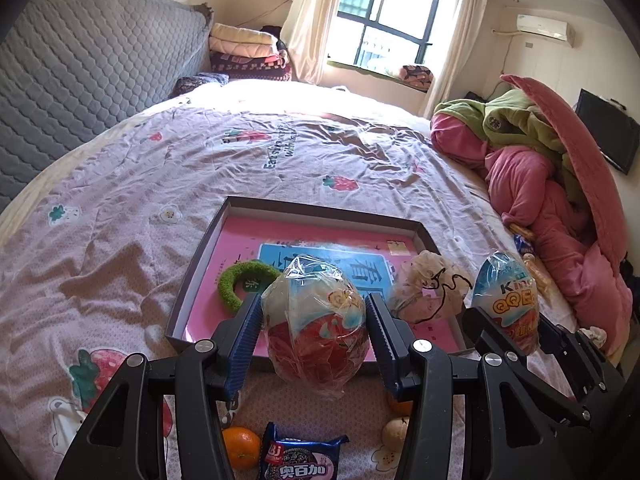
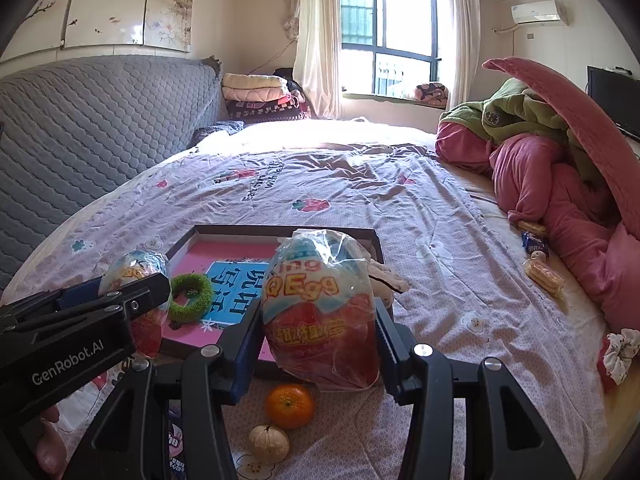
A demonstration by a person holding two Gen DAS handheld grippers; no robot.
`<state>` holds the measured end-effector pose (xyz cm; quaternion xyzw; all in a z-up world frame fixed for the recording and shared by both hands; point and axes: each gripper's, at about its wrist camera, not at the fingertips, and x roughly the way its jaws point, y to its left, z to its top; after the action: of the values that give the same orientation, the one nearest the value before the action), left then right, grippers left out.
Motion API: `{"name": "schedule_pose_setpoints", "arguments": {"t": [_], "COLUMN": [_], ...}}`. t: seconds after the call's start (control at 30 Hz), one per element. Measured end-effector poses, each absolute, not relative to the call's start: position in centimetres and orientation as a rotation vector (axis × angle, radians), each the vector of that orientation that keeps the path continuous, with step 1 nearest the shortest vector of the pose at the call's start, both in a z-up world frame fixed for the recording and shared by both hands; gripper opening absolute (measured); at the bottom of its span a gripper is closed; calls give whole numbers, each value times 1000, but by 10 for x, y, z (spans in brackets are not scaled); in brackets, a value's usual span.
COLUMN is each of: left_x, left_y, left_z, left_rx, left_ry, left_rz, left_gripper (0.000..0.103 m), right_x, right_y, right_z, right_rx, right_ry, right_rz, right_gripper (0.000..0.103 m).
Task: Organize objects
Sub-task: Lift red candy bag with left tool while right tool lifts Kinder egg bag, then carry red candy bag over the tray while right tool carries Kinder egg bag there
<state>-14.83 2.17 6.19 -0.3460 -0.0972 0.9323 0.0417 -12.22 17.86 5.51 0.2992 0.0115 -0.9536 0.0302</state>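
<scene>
Grippers (image 1: 314,322) (image 2: 318,326) clamp crinkly, seemingly plastic-wrapped eggs (image 1: 316,320) (image 2: 320,308).

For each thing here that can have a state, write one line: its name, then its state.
left gripper: shut on left egg
left egg: wrapped, held upright above the bed
right gripper: shut on right egg
right egg: wrapped, held upright
tray: lidless, holds the green ring
orange: unpeeled, on the bed
</scene>
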Motion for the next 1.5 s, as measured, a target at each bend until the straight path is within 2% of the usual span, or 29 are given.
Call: {"name": "schedule_pose_setpoints", "arguments": {"t": [0.47,0.83,1.3,1.5], "left_x": [-186,-216,-231,-229], "left_y": [10,3,15,20], "left_z": [69,67,40,32], "left_rx": [-1096,-1117,-1197,-1220], "left_ry": [-385,-362,-294,-279], "left_rz": [2846,2872,2861,2837], "left_gripper": [54,54,54,54], "right_x": [-164,-189,-204,-201], "right_y": [170,172,184,183], "right_z": [65,81,51,43], "right_rx": [970,941,1035,1065], "right_ry": [22,13,-4,79], "right_rz": [-2930,-2938,-2888,-2893], "right_gripper": [51,51,51,51]}}
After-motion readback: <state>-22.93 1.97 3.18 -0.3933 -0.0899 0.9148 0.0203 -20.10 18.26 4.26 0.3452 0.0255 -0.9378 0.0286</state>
